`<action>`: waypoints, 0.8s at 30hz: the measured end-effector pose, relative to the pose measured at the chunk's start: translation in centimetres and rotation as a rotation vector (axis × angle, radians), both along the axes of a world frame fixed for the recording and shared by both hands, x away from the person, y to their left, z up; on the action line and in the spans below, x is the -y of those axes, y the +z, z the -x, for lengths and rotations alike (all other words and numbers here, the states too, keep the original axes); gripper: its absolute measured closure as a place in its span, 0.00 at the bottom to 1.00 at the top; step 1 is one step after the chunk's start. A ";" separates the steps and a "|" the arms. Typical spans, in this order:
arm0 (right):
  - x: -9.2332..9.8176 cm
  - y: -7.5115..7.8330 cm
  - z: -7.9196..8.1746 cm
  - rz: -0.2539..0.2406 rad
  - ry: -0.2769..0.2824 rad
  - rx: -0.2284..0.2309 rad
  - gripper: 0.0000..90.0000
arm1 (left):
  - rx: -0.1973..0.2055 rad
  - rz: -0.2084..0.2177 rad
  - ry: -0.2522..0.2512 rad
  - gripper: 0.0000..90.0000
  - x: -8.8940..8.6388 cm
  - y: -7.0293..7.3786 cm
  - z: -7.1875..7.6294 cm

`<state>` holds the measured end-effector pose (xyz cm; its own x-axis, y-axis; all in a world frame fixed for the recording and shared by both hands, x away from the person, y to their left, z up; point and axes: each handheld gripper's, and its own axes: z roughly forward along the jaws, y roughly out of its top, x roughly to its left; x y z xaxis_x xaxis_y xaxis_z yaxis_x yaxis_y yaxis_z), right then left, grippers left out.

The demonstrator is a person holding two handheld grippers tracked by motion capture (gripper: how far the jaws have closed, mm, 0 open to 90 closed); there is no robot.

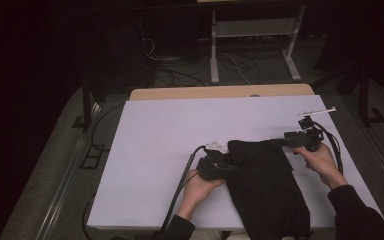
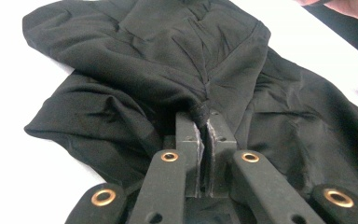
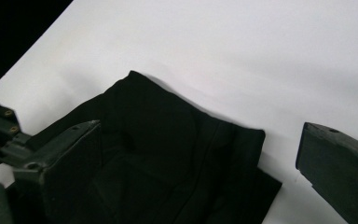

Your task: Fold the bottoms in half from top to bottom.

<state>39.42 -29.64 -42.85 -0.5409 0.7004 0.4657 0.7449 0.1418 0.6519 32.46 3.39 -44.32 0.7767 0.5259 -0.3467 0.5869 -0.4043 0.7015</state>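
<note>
the left gripper (image 2: 204, 122) has its jaws pinched tight on a small bunched tuft of the black cloth (image 2: 168, 74), near the cloth's left edge as the high view shows it. the bite looks thin: only a puckered knot of fabric sits between the jaw tips, so a sideways or upward pull could let it slide out, or could drag the whole cloth across the white table (image 1: 150, 150) rather than spreading it. the creases fanning out from the pinch suggest the fabric is already under some strain there.

the cloth lies crumpled between the two hands, its far end on the table and its near end hanging over the table's front edge; that overhanging weight could pull it toward the person if the grip fails.

the right gripper (image 3: 205, 154) stands with its jaws wide apart over a folded corner of the cloth, holding nothing. closing from there might catch several layers at once, or miss the edge.
</note>
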 end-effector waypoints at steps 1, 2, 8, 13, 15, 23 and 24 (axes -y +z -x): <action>-0.1 -0.2 -0.3 0.002 0.000 -0.005 0.00 | 0.001 -0.001 0.000 0.94 0.0 0.0 0.0; -0.1 -0.3 -0.4 0.002 -0.002 -0.009 0.00 | 0.002 -0.003 -0.001 0.94 0.0 0.0 0.0; -0.5 -1.3 -1.5 0.010 -0.014 -0.025 0.01 | 0.002 -0.005 -0.002 0.94 0.0 0.0 0.0; -0.7 -2.0 -1.9 0.023 -0.014 -0.037 0.04 | 0.002 -0.008 -0.004 0.94 0.0 0.0 0.0; -0.7 -2.2 -2.0 0.025 -0.010 -0.045 0.06 | 0.004 -0.009 -0.004 0.94 0.0 0.0 0.1; -1.1 -2.7 -2.1 0.009 0.019 -0.063 0.17 | 0.001 -0.014 -0.005 0.94 0.1 -0.1 0.1; -1.2 -2.8 -2.1 0.006 0.024 -0.069 0.19 | 0.000 -0.015 -0.006 0.94 0.1 -0.1 0.1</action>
<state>41.55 -28.44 -45.64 -0.5244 0.6905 0.4983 0.7844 0.1641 0.5981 32.41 3.33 -44.44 0.7796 0.5267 -0.3389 0.5847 -0.4178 0.6954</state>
